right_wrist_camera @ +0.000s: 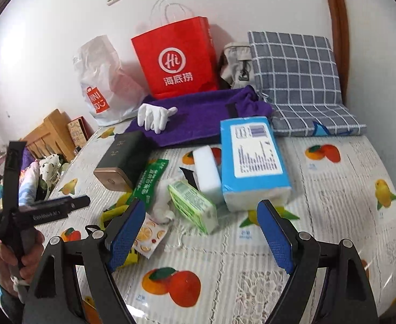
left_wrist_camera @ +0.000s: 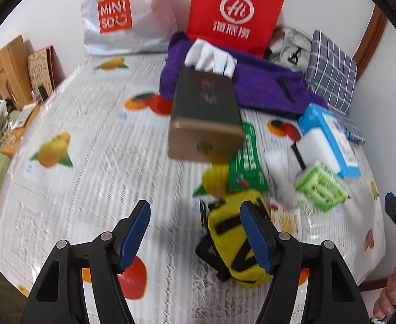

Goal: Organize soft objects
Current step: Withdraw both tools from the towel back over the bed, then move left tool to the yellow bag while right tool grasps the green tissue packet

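Observation:
A pile of objects lies on the fruit-print table cover. A purple towel [right_wrist_camera: 198, 118] with a white glove [right_wrist_camera: 154, 117] on it lies at the back. A blue tissue pack [right_wrist_camera: 254, 159], a white sponge [right_wrist_camera: 207, 170] and a green tissue packet [right_wrist_camera: 195, 205] lie mid-table. A yellow and black pouch [left_wrist_camera: 233, 237] sits just behind my left gripper's right fingertip. My left gripper [left_wrist_camera: 195, 235] is open and empty above the cover. My right gripper [right_wrist_camera: 200, 235] is open and empty in front of the green packet.
A dark green box with a gold base [left_wrist_camera: 206, 116] stands mid-table. A red paper bag [right_wrist_camera: 176, 59], a white Miniso bag [right_wrist_camera: 101, 89], a grey bag [right_wrist_camera: 235, 64] and a checked cushion [right_wrist_camera: 297, 75] stand along the wall. A wooden headboard [right_wrist_camera: 49, 135] is at the left.

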Available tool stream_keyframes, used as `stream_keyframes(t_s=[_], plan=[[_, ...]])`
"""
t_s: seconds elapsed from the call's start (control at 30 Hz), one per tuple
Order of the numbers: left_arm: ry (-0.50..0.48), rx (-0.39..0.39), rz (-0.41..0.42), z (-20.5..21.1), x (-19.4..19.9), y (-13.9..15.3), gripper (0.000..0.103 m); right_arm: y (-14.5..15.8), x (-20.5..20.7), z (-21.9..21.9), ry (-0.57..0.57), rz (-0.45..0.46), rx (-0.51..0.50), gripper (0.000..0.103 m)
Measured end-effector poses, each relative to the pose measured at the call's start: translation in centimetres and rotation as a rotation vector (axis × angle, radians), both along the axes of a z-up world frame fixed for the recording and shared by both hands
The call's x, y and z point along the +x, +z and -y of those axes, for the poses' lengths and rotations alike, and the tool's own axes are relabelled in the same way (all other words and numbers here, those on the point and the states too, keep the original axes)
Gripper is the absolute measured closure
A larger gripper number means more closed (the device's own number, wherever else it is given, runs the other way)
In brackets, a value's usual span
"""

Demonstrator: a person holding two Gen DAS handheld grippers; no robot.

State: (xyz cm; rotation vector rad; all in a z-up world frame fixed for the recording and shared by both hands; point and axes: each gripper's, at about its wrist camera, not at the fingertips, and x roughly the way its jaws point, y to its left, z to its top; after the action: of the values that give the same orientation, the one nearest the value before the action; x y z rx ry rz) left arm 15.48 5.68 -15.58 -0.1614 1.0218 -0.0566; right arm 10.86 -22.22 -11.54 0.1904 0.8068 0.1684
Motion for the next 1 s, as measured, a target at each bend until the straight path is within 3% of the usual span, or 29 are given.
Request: stream_keyframes(t_s=[0.13, 0.3, 0.4, 0.53, 0.6, 0.7, 0.87, 1.0], plan=[[-0.011, -0.065, -0.052, 0.7, -0.5, -1.7, 0.036, -0.9, -0.6, 0.5, 0.005, -0.016, -0.002, 0.019], [-0.047, -0.071, -0.088, 2.3, -1.1, -2.9, 0.035, -1.6, -1.1, 1.3, -0.004, -0.027, 0.006, 0.019], [-0.062, -0.077, -0.121, 3.3, -1.1, -3.8, 0.030, -2.0, -1.3, 1.9, -0.006, -0.039, 0.018, 0.019], [-0.082, -0.032, -0.103, 4.9, -1.0, -4.1, 0.020, -2.4, -1.4, 2.4, -0.012, -0.049, 0.034, 0.019], [-0.094, -0.007, -0.113, 5.8, -0.7, -4.3, 0.007, -2.5, -1.3, 2.5, -0.007, -0.053, 0.041, 0.019], [-0.087, 0.047, -0.114, 7.0, -0.2, -4.6, 0.002, -2.6, -1.4, 2.6, -0.004, -0.049, 0.045, 0.019], [-0.066, 0.173, -0.126, 8.9, 0.5, -5.2, 0.000, -3.0, -1.3, 2.8, 0.002, -0.056, 0.057, 0.019], [-0.093, 0.170, -0.098, 8.8, 0.0, -4.9, 0.004, -3.4, -1.2, 2.8, 0.009, -0.068, 0.062, 0.019]])
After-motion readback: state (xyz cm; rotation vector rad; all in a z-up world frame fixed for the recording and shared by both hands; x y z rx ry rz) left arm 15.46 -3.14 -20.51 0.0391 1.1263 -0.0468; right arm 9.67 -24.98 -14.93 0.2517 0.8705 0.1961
